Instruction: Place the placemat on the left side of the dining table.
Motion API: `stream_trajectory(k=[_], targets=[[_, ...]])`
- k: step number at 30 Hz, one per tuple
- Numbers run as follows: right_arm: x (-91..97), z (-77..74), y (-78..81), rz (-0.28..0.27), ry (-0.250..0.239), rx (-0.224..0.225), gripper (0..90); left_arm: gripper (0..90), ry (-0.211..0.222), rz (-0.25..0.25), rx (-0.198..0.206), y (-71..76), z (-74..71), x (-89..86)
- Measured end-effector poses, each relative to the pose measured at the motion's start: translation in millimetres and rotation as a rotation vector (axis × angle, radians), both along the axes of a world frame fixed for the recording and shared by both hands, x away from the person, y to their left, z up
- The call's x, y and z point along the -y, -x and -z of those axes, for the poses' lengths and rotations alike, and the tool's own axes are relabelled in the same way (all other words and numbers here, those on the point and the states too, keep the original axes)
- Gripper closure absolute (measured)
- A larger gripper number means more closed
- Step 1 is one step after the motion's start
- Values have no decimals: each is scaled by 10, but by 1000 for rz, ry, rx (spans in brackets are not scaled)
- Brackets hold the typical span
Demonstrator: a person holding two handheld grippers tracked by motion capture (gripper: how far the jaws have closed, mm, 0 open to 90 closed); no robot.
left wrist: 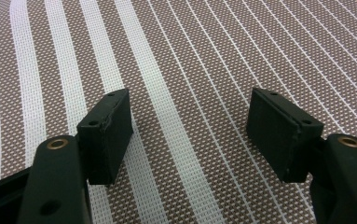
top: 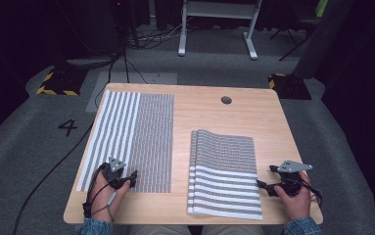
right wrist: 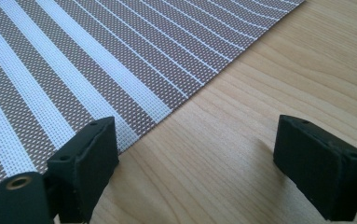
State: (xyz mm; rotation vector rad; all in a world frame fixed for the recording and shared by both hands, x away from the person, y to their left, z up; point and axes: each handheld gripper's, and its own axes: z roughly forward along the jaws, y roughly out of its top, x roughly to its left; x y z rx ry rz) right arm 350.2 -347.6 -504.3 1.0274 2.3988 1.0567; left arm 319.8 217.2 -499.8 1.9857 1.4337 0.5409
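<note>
Two striped mats lie on the surface [top: 273,122]. One mat [top: 136,137] is spread flat at 9 o'clock, laid out in a single layer. The stack [top: 224,171] of folded mats sits at 4 o'clock, edges aligned. The left hand-held gripper [top: 128,180] hovers over the flat mat's near edge, jaws apart, nothing between them, likely just after laying it. The right hand-held gripper [top: 262,186], jaws apart, sits level beside the stack's right edge, placed to pinch it.
</note>
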Motion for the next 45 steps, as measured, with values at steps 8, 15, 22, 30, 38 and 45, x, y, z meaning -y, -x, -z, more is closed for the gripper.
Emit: stream_trajectory(k=[8,15,22,30,38,45], targets=[[0,0,0,0,0,0,138,295,17,19,19,52,-138,110],[0,0,0,0,0,0,138,284,23,72,38,186,-273,267],[0,0,-1,0,-1,-1,138,290,46,132,50,308,-369,473],[0,0,0,0,0,0,138,297,63,244,26,414,-384,671],[-1,0,0,0,-1,0,138,292,58,378,-13,489,-282,860],[0,0,0,0,0,0,138,288,52,458,-19,517,-160,970]])
